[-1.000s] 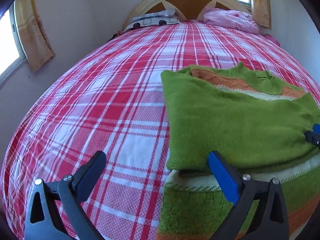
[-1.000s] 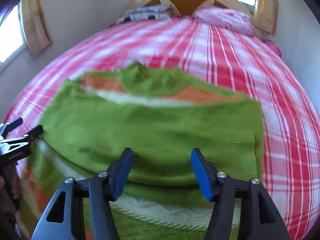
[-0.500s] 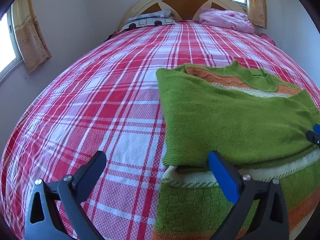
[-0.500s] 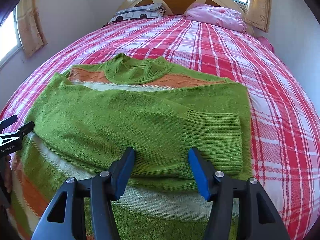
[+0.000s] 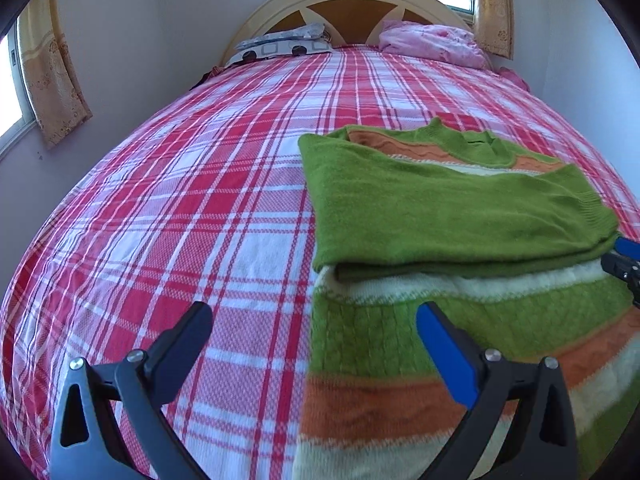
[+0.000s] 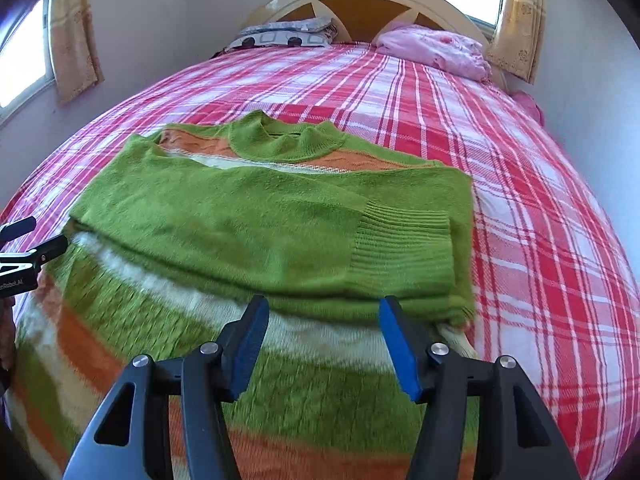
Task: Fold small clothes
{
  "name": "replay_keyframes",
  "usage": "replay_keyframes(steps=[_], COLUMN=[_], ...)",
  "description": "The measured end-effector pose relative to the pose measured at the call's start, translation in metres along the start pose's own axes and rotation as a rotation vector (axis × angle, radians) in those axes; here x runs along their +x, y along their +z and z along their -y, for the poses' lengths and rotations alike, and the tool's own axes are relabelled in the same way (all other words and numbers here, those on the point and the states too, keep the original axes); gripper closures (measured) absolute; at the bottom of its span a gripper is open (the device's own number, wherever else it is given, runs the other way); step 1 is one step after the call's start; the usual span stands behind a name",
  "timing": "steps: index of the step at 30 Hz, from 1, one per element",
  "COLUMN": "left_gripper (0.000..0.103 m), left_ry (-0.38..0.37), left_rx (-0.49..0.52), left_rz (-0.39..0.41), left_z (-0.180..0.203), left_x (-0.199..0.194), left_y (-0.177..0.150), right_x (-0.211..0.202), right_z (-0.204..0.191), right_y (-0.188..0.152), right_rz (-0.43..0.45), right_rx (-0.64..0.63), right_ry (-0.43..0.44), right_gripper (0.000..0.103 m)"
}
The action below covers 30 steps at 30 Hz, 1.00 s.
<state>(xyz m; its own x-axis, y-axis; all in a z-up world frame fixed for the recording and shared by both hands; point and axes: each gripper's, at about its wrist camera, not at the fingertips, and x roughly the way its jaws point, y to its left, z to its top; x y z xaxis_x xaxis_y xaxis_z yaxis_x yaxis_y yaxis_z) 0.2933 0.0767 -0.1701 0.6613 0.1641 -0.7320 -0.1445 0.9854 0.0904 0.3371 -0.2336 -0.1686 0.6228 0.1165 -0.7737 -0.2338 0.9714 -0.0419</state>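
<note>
A green sweater [image 6: 256, 224] with orange and cream stripes lies on the red plaid bed [image 5: 192, 208]. Both sleeves are folded across its chest, and a ribbed cuff [image 6: 400, 252] lies at the right. My left gripper [image 5: 314, 328] hovers open over the sweater's [image 5: 440, 216] near left edge, one finger above the sheet and one above the knit. My right gripper [image 6: 320, 320] hovers open above the striped lower body, nothing between its fingers. Each gripper shows at the edge of the other's view: the right gripper [image 5: 624, 260], the left gripper [image 6: 24, 248].
A patterned pillow [image 5: 280, 44] and a pink bundle of cloth [image 5: 432, 44] lie by the wooden headboard [image 6: 368, 4]. Walls stand close to the bed on both sides, with curtained windows. Bare plaid sheet stretches left of the sweater and beyond its collar.
Both grippers have drawn back toward the sweater's hem and risen slightly, so more of the striped lower body shows. The sweater lies as it did. Both jaws keep the same width.
</note>
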Motion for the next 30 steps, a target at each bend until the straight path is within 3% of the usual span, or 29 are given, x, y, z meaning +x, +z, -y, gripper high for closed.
replay_keyframes(steps=[9,16,25,30], left_gripper=[0.0,0.0,0.0,0.01], left_ry=[-0.08,-0.081,-0.101,-0.16], left_rx=[-0.021,-0.004,0.003,0.025], left_rz=[0.044,0.041,-0.003,-0.059], left_z=[-0.01,-0.018,-0.028,-0.024], left_x=[-0.058,-0.086,-0.111,-0.12], left_y=[-0.042,-0.079,-0.131,-0.163], right_x=[-0.051,-0.082,-0.11,-0.129], right_z=[-0.012,-0.024,-0.038,-0.044], right_y=[-0.044,-0.079,-0.127,-0.156], right_rz=[0.026,0.04,0.019,0.017], right_rx=[0.011,-0.013,-0.023,-0.019], right_ry=[0.056,0.062,0.058,0.057], right_gripper=[0.04,0.04,0.04,0.039])
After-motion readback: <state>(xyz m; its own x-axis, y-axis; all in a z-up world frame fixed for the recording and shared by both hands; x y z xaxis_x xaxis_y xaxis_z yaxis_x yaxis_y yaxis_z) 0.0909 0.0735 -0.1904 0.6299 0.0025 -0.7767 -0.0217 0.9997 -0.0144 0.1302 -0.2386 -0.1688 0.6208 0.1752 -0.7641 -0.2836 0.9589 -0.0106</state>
